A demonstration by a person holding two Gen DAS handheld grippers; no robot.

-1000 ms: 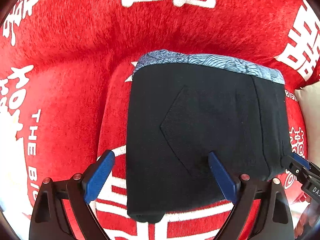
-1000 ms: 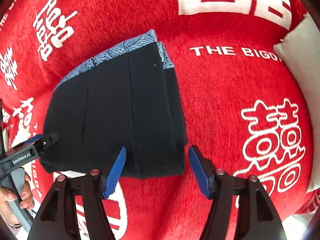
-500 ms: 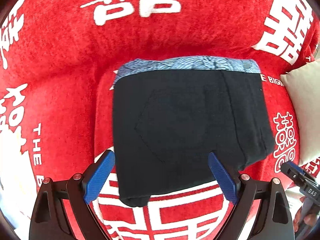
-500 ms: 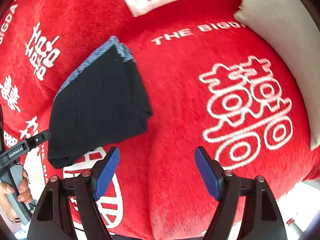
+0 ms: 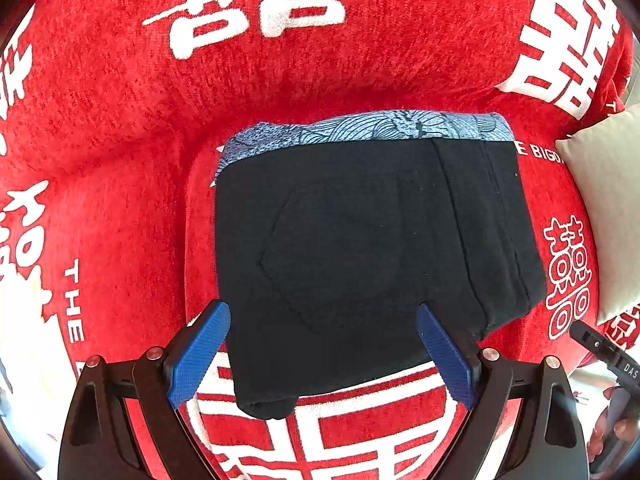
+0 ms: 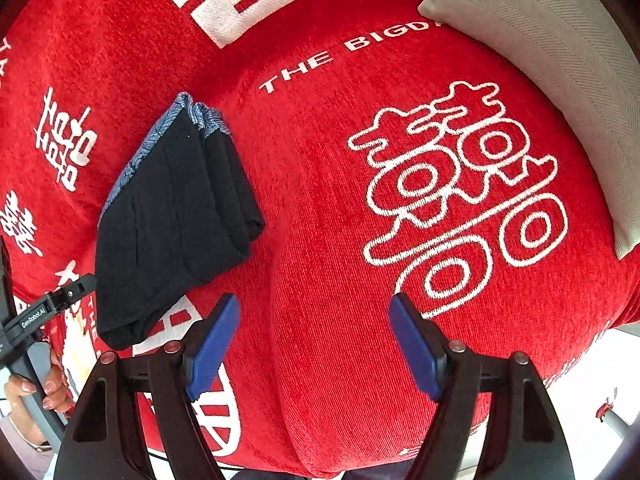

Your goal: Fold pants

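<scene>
Folded pants lie beneath the released left hand-held gripper, left of the released right hand-held gripper

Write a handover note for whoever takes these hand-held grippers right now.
Left hand-held gripper: open, nothing held, hanging over the near edge of the folded pants.
Right hand-held gripper: open, empty, jaws just widened, over bare red blanket to the right of the pants.
Pants: compact black bundle, patterned waistband at the far edge, lying on the blanket; grey pillow further right.
Done: folding looks complete.
Left: apparently nothing beyond pulling both grippers away.
</scene>
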